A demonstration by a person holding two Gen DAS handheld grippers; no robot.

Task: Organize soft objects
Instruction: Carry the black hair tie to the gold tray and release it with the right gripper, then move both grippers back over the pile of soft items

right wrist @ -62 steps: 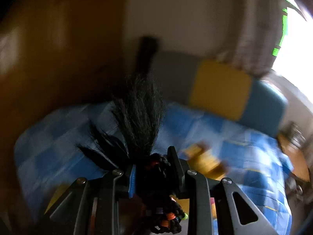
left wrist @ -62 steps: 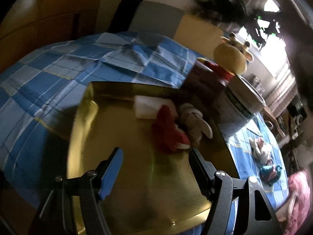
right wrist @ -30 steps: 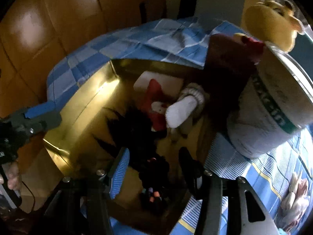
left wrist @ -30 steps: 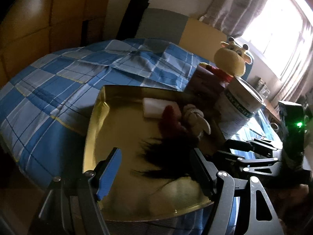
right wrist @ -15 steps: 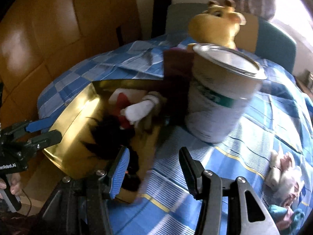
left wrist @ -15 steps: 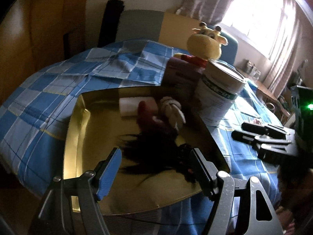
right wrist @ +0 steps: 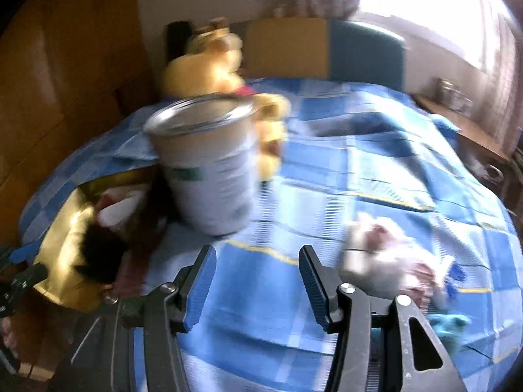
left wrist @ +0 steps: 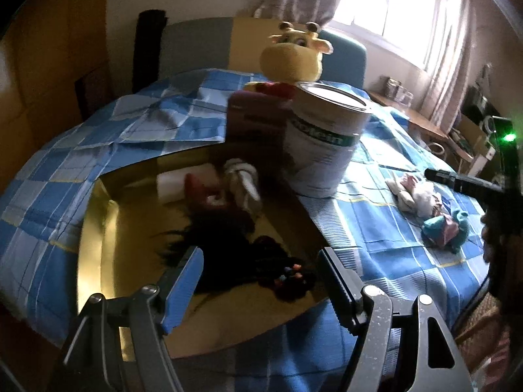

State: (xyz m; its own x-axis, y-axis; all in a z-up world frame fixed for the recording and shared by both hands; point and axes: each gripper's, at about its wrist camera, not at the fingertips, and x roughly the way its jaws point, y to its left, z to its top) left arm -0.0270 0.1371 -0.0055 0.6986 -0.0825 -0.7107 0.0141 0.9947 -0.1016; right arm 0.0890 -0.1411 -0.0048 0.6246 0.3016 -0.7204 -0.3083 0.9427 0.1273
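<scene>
Tray point(left wrist: 94, 261) contents sharp only in left view; left gripper point(left wrist: 261, 274), right gripper point(right wrist: 258, 281) both wide, empty.

Tray point(left wrist: 98, 228): glossy gold metal. Bedspread point(left wrist: 376, 254): matt checked cloth. Tin point(left wrist: 322, 150): shiny metal rim, paper label. Giraffe point(left wrist: 294, 57): plush.
</scene>
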